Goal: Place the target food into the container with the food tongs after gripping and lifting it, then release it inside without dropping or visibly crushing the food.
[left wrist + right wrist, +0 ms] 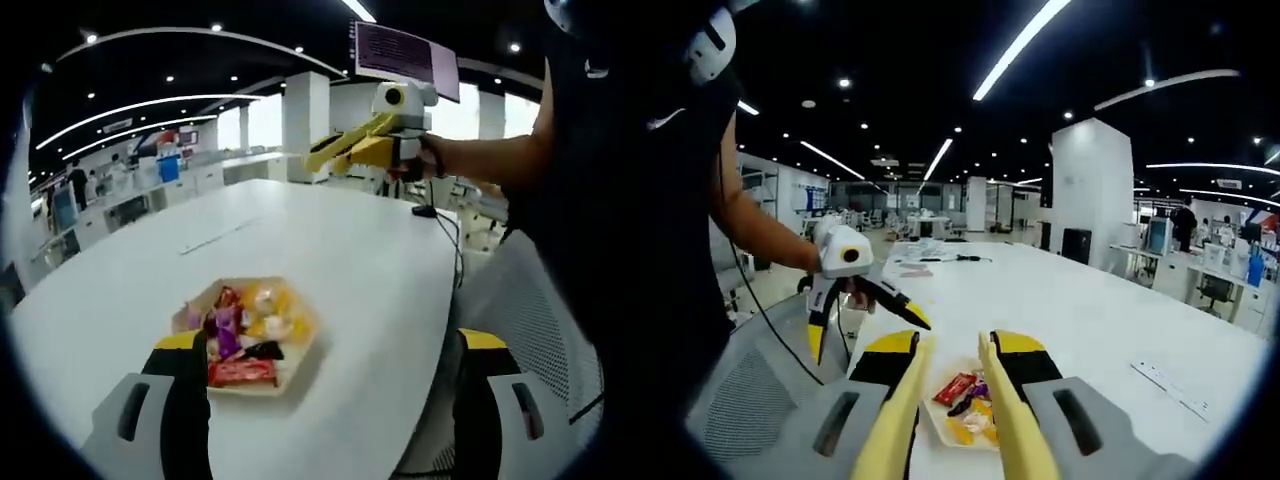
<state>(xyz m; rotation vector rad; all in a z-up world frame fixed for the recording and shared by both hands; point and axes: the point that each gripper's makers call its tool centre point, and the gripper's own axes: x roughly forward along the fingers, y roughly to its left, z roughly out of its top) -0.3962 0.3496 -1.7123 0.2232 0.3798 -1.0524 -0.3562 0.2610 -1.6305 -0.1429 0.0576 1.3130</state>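
The left claw [320, 400] is hanging wide open over the white table [360, 250], holding nothing, its left jaw just beside the tray [300, 345] of wrapped snacks [242, 372]. The right claw [948, 400] is hovering above them, jaws slightly parted and empty. Bare tabletop is lying all around the tray, its edge nearby.

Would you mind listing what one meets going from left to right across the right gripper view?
The person's forearm → the left gripper in their hand → the tray of wrapped sweets on the white table → the small flat strip lying on the table.
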